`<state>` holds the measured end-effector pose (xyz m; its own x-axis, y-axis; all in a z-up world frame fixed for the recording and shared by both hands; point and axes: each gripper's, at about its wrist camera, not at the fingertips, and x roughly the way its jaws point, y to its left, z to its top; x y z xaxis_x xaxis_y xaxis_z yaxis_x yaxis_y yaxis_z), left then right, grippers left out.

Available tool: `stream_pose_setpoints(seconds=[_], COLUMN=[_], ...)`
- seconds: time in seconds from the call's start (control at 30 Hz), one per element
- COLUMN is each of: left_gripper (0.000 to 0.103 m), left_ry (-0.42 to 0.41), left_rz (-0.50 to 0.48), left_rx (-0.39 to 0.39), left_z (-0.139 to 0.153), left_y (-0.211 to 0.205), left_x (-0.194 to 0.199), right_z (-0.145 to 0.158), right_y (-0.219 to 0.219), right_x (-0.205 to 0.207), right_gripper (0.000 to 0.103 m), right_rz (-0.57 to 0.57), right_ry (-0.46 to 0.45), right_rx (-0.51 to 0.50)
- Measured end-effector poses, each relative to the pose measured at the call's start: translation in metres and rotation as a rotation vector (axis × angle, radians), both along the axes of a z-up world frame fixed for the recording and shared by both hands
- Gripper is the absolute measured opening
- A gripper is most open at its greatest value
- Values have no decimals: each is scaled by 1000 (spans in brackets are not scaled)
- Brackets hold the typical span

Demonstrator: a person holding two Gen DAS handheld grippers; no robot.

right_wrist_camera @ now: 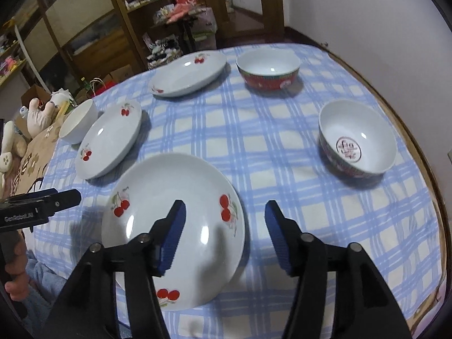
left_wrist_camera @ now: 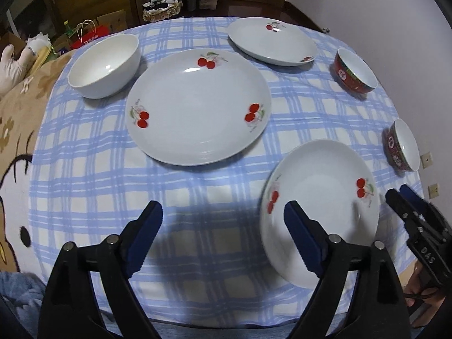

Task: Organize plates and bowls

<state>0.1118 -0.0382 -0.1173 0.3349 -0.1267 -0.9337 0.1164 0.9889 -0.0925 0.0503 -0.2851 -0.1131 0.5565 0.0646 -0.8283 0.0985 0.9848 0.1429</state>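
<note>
The left tool hangs over the near edge of the desk with its jaws spread wide and nothing between them, only the blue checked cloth below. The right tool is released as well, jaws apart; its left finger overlaps the nearest cherry plate, which seems to lie flat on the cloth, though the blur makes contact hard to judge. A second cherry plate sits mid-desk just beside a white bowl at its left. A third cherry plate lies at the far side, and two red-patterned bowls stand upright along the right edge, well apart
</note>
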Motion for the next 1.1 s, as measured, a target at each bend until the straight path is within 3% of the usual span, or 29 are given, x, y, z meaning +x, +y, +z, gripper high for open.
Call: stream_pose_setpoints(seconds=[0.13, 0.37, 0.63, 0.83, 1.1], left_gripper=[94, 94, 94, 94, 94], left_ry=[-19, -47, -62, -51, -52], left_rz=[12, 24, 59, 64, 84], left_rx=[26, 92, 96, 108, 56], left_z=[8, 29, 45, 40, 31], left_y=[9, 27, 46, 61, 81], left_x=[2, 24, 53, 69, 90], right_z=[10, 31, 59, 68, 68], right_y=[2, 12, 43, 71, 94], right_x=[1, 22, 58, 91, 128], right_gripper=[91, 93, 94, 94, 94], right_rz=[-7, 28, 92, 151, 216], right_ry=[-50, -95, -168, -173, -157], right_rx=[-32, -60, -57, -45, -55])
